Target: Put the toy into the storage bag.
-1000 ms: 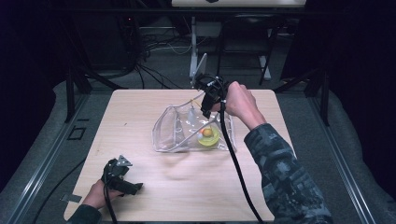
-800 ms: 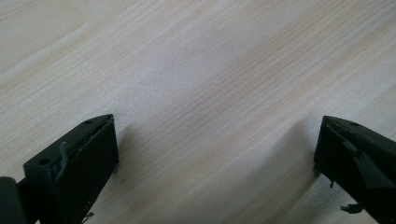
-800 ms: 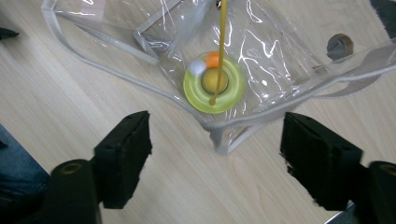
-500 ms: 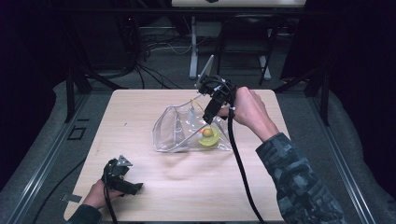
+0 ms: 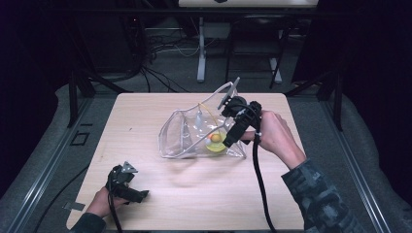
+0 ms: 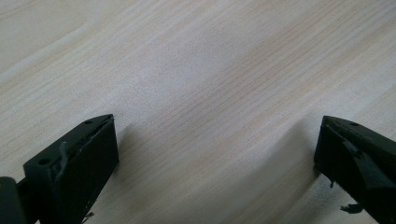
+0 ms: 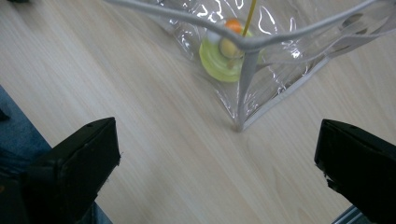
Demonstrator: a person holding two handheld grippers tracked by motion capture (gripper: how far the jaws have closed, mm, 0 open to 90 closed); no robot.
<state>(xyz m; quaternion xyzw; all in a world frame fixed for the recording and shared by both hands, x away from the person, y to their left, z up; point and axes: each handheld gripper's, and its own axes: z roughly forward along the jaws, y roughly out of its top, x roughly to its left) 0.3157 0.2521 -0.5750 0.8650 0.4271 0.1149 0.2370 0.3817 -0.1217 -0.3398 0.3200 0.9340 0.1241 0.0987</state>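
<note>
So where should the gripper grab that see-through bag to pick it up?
Probably the white-edged top rim of the clear bag, near the corner seam above the yellow-green toy. The rim stands up off the table and is stiffer than the slack plastic walls. Come down from above with the right gripper, whose jaws stand wide open, one jaw inside the mouth and one outside.

Clear bag (image 5: 187, 138) with white trim, yellow-green toy (image 7: 223, 57) inside, pale wood-grain table (image 5: 145, 111), camouflage sleeve (image 5: 318, 199)

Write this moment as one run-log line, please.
right gripper: fingers just opened, nothing between | clear plastic zip pouch: on table, round yellow-green object inside | left gripper: open, resting on wooden table
</note>
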